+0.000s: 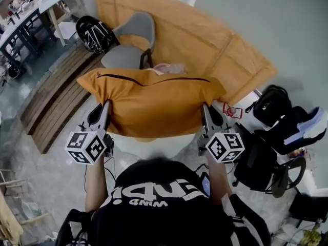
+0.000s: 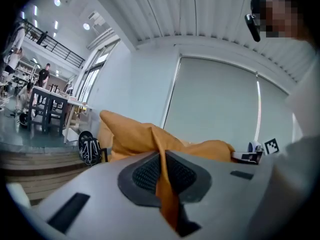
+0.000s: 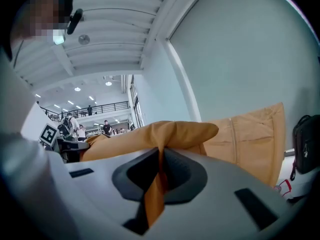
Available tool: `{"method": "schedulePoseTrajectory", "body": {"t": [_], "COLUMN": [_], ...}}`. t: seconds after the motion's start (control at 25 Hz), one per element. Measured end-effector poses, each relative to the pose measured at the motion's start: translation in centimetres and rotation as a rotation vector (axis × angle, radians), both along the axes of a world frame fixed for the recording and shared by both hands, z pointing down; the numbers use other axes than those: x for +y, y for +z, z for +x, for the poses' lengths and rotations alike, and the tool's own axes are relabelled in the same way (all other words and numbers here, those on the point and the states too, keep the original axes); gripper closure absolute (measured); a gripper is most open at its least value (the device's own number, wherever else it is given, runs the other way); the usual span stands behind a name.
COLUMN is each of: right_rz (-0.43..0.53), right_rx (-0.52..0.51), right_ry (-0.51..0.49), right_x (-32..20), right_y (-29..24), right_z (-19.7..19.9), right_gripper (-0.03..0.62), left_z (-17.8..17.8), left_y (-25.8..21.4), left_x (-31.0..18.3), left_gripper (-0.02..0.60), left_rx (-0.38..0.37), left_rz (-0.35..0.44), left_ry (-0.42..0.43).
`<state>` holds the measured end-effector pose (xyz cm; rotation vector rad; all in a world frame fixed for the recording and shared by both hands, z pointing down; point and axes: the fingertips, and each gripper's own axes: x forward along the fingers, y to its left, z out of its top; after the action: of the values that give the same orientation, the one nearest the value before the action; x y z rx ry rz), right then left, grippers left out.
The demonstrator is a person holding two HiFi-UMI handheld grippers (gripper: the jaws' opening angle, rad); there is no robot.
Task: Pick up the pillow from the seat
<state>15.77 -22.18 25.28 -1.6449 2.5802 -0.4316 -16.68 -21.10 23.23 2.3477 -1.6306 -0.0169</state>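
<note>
A large mustard-orange pillow [image 1: 154,104] with a dark zip along its far edge hangs between both grippers in the head view, lifted above a white seat [image 1: 154,145]. My left gripper [image 1: 105,106] is shut on the pillow's left edge. My right gripper [image 1: 206,109] is shut on its right edge. In the left gripper view a fold of the pillow [image 2: 165,189] is pinched between the pads of the left gripper [image 2: 161,176]. The right gripper view shows the same: the pillow [image 3: 155,194] is clamped in the right gripper [image 3: 160,176].
Behind the pillow stands a grey chair [image 1: 128,42] with a black helmet [image 1: 94,34] beside it. A big tan cushion [image 1: 205,40] leans on the wall. Black backpacks [image 1: 274,106] and a shoe [image 1: 307,127] lie at right. Wooden steps [image 1: 56,101] run at left.
</note>
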Motion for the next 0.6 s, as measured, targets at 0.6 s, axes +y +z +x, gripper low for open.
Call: {"method": "schedulePoseTrajectory", "body": {"t": [0.6], "right_rz": [0.029], "right_rx": [-0.005], "right_ry": [-0.007], "right_x": [2.4], "right_y": [-1.3], "right_z": [0.0], "right_gripper": [0.554], "left_z": [-0.1], "left_y": [-1.8], "left_x": [3.2], "left_gripper": [0.557], "left_rx": [0.008], "left_rz": [0.021], "left_ry": [0.01]}}
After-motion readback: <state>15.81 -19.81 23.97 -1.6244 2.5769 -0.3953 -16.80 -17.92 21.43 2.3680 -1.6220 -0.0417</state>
